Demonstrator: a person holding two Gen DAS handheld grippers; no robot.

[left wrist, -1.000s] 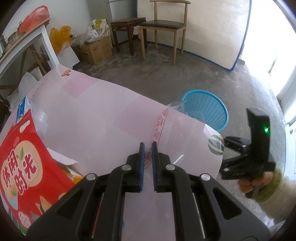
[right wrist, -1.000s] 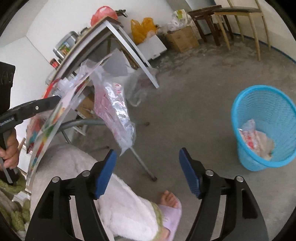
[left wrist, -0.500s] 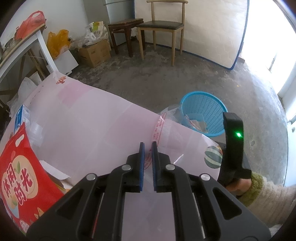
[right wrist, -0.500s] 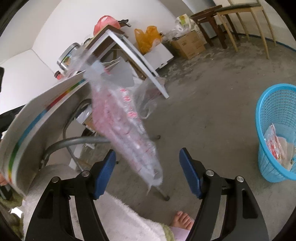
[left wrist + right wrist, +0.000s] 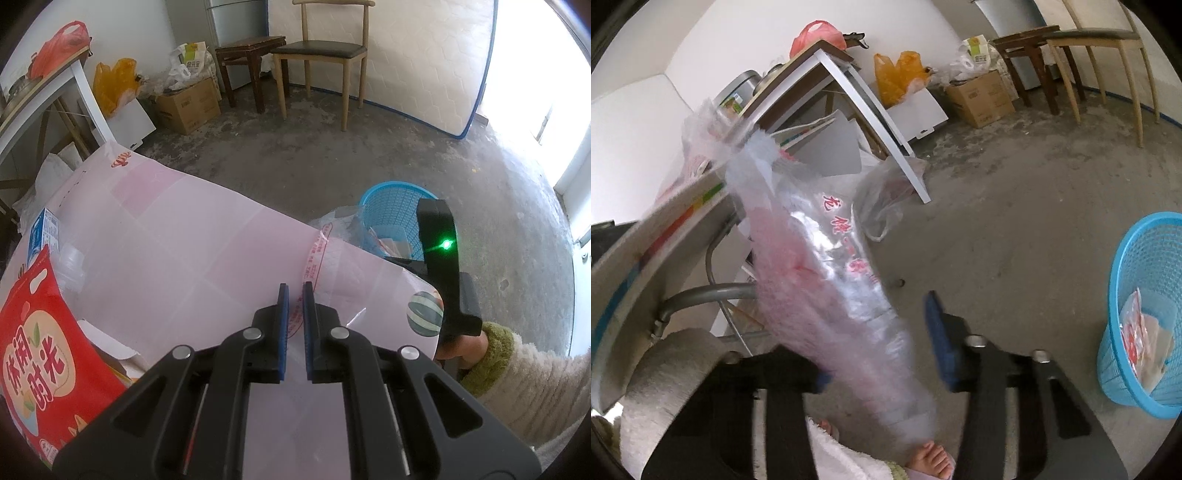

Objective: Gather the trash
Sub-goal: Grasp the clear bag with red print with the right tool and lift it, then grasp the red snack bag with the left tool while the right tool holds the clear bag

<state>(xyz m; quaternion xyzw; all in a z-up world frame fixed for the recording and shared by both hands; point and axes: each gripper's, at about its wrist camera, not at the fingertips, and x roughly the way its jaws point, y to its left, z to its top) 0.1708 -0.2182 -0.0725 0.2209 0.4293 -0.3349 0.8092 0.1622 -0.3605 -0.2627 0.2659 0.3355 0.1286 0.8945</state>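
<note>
some wrappers lie in our blue mesh plastic basket (image 5: 1145, 295); right gripper (image 5: 879, 350) jaws closing around the clear pink-printed plastic bag (image 5: 827, 266), left gripper (image 5: 293, 295) jaws together on it; red snack packet (image 5: 37, 354) remains on the worktop.

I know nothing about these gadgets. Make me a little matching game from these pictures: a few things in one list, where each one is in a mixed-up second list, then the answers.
Things
1. blue basket
2. red snack bag
3. clear plastic bag
4. orange bag

Places
A. lying on the pink table cover
B. on the floor by the wall, near a cardboard box
C. hanging off the table edge, between the closing fingers of the right gripper
D. standing on the concrete floor with wrappers inside

Pairs: 1-D, 2-A, 3-C, 4-B
</note>
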